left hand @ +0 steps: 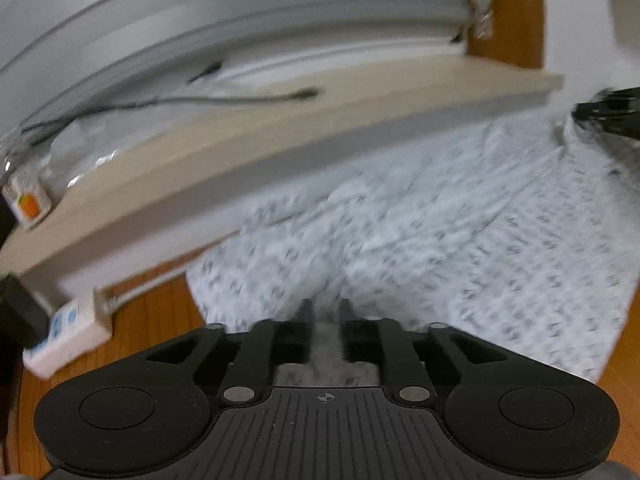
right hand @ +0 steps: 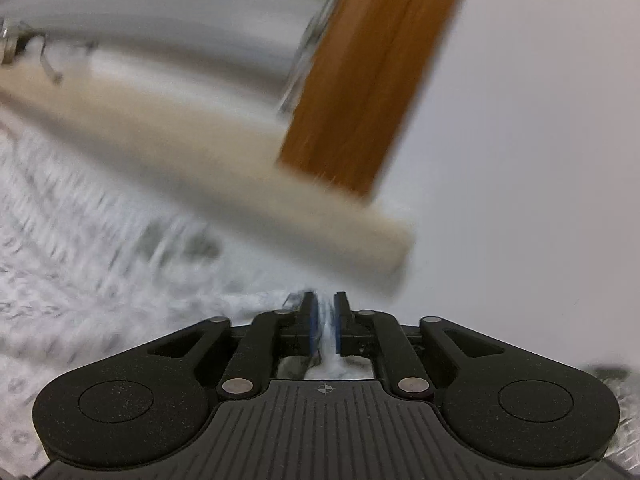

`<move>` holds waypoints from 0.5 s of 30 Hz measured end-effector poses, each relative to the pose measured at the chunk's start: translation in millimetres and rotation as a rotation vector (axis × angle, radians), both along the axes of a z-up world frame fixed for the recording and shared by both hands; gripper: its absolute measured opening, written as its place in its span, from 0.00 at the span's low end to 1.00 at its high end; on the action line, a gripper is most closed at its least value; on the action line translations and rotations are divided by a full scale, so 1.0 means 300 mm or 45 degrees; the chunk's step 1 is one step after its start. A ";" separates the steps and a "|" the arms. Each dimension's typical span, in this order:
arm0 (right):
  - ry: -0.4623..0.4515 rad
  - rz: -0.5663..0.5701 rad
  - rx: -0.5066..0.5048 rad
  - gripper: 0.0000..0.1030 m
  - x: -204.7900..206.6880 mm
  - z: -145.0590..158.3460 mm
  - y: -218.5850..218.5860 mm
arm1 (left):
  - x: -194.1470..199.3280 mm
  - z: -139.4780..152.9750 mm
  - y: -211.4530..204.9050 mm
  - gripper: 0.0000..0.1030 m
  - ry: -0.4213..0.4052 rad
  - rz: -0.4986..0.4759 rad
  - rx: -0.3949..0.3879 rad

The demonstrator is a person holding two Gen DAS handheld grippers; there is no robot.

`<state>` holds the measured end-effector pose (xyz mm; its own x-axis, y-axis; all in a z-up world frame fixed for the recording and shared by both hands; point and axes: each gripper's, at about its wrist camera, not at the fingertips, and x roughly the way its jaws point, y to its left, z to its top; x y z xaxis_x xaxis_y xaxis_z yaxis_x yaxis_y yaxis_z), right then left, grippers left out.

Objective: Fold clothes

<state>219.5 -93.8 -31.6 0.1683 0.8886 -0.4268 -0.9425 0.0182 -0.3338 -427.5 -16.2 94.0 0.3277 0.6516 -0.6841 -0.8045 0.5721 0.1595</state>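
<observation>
Pinching the patterned garment (left hand: 460, 220) — both grippers' jaws nearly closed on cloth folds.

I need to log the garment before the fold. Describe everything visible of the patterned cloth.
The cloth is white, soft-looking fabric with a small grey print, blurred here. It lies spread and wrinkled on the wooden floor, beside a low beige ledge. Folds of it sit between the fingers of the left gripper and the right gripper.
</observation>
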 end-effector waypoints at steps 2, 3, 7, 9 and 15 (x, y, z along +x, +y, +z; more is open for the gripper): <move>0.024 -0.001 0.002 0.30 -0.015 -0.002 -0.029 | -0.016 -0.005 -0.024 0.20 -0.026 0.009 0.000; 0.048 0.011 0.006 0.32 -0.023 0.004 -0.055 | -0.024 -0.007 -0.035 0.20 -0.038 0.013 0.000; 0.158 0.113 -0.046 0.35 -0.071 0.010 -0.161 | -0.097 -0.009 -0.109 0.40 -0.130 0.066 -0.007; 0.212 0.177 -0.092 0.35 -0.098 -0.003 -0.204 | -0.148 -0.025 -0.156 0.41 -0.183 0.104 -0.033; 0.316 0.358 -0.226 0.36 -0.196 -0.090 -0.265 | -0.255 -0.065 -0.297 0.40 -0.311 0.208 -0.082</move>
